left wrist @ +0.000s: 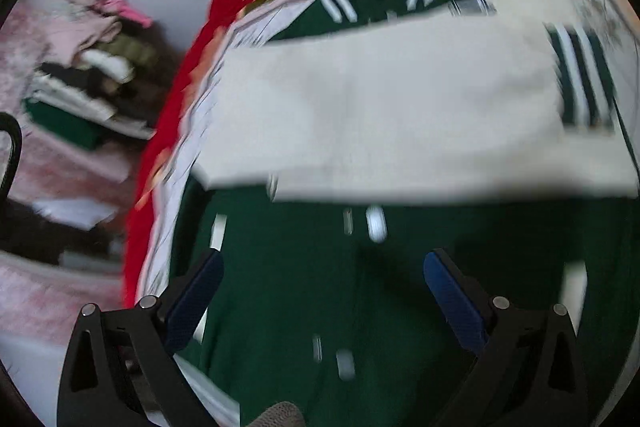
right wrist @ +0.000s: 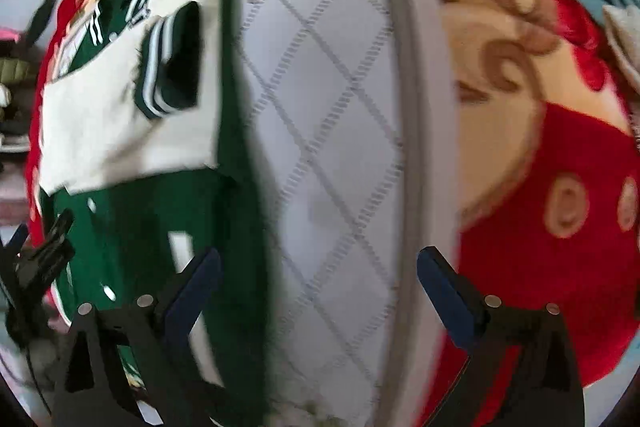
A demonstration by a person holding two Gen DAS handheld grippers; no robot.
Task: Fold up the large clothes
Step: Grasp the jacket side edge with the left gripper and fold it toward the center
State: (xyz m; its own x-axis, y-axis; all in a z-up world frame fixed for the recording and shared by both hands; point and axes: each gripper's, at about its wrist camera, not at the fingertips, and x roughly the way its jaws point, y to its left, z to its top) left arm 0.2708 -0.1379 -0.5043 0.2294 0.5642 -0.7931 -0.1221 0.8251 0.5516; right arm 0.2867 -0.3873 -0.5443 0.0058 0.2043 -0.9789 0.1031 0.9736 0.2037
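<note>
A green varsity jacket (left wrist: 320, 287) with white sleeves and striped cuffs lies on a quilted white mat. A white sleeve (left wrist: 380, 103) is folded across its chest. My left gripper (left wrist: 322, 267) is open and empty, just above the green body below the sleeve. In the right wrist view the jacket (right wrist: 132, 131) lies at the left, with a striped cuff (right wrist: 156, 67) on the sleeve. My right gripper (right wrist: 318, 267) is open and empty, over the mat (right wrist: 328, 115) beside the jacket's right edge. The left gripper (right wrist: 36, 259) shows at the far left.
A red floral blanket (right wrist: 560, 187) lies under the mat and spreads to the right. A pile of folded clothes (left wrist: 88, 75) sits at the left on a pink surface. A white wall is behind.
</note>
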